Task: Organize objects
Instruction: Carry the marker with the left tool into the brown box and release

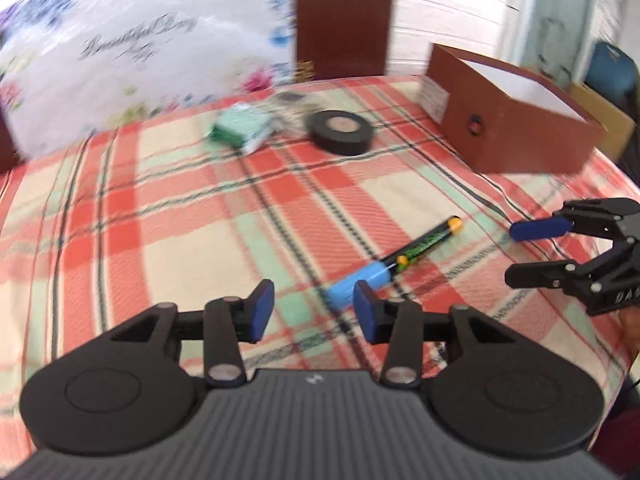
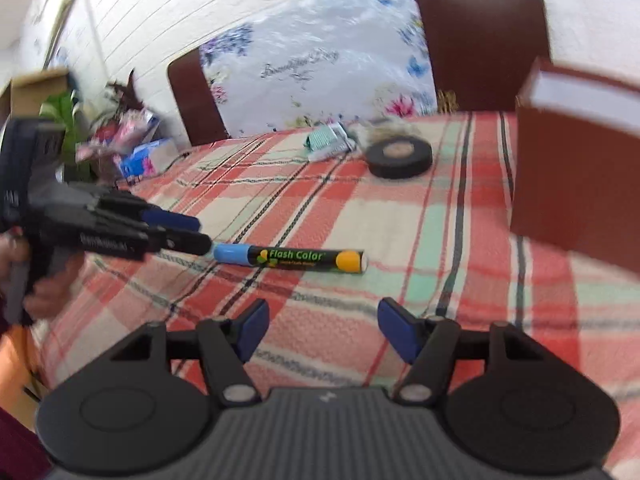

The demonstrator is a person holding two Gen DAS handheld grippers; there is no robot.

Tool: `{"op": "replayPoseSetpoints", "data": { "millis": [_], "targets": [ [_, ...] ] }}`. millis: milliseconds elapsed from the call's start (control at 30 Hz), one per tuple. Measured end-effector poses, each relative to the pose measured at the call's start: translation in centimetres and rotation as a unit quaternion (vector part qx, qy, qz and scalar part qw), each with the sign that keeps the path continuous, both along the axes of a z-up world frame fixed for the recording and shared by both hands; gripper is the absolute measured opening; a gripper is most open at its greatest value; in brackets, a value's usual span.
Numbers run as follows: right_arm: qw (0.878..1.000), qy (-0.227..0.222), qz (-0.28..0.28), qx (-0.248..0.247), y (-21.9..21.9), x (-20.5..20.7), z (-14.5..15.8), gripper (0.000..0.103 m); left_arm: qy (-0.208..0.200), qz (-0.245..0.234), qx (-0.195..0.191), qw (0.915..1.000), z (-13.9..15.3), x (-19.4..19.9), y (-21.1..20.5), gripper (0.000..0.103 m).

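— How did the claws stand?

— The left gripper [image 1: 314, 312] had its blue pads parted with nothing between them — its right pad sat just in front of the blue cap of the marker [image 1: 394, 265]. From the right wrist view, the left gripper's fingertips [image 2: 188, 232] were right at that cap; whether they touched it, I couldn't tell. The right gripper [image 2: 320, 328] was spread wide and empty, hovering near the marker [image 2: 290, 261] but apart from it.

— And the marker itself?

— It lay flat on the plaid tablecloth [image 2: 400, 220], labelled "Flash Color", with an orange end.

— What else was there?

— A black tape roll [image 1: 342, 131] and a green packet [image 1: 240, 130] lay farther back, and a brown box [image 1: 516, 128] stood open-topped at the right. Behind the table stood a brown chair [image 1: 344, 16] and a floral cloth [image 1: 140, 40].
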State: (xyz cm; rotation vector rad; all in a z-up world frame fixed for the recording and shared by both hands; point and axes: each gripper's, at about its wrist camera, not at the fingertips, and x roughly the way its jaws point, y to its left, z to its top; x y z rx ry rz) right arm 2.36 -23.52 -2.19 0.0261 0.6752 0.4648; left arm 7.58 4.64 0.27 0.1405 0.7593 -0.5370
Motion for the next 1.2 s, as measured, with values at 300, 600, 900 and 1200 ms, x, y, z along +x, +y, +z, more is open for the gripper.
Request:
{"op": "replayPoseSetpoints", "data": {
  "millis": [300,600,900,1200],
  "targets": [
    [0.981,-0.046,0.141,-0.124,3.5,5.3,-1.3,0.066,0.26,0.11,-0.233,0.9306,-2.9,3.7,1.2,0.063],
    [0.984,-0.02,0.16,-0.069,5.2,0.6,-2.2,0.019,0.246,0.13,-0.225,0.9338,-2.9,4.4,-0.9,0.037],
    [0.991,-0.112,0.04,-0.056,1.3,-0.8,3.1,0.018,0.175,0.034,-0.233,0.9559,5.6,6.5,-6.5,0.027],
    [0.968,-0.195,-0.136,-0.074,-8.8,1.6,6.2,0.018,0.103,-0.101,-0.188,0.9715,11.4,9.1,-23.1,0.023]
  ]
}}
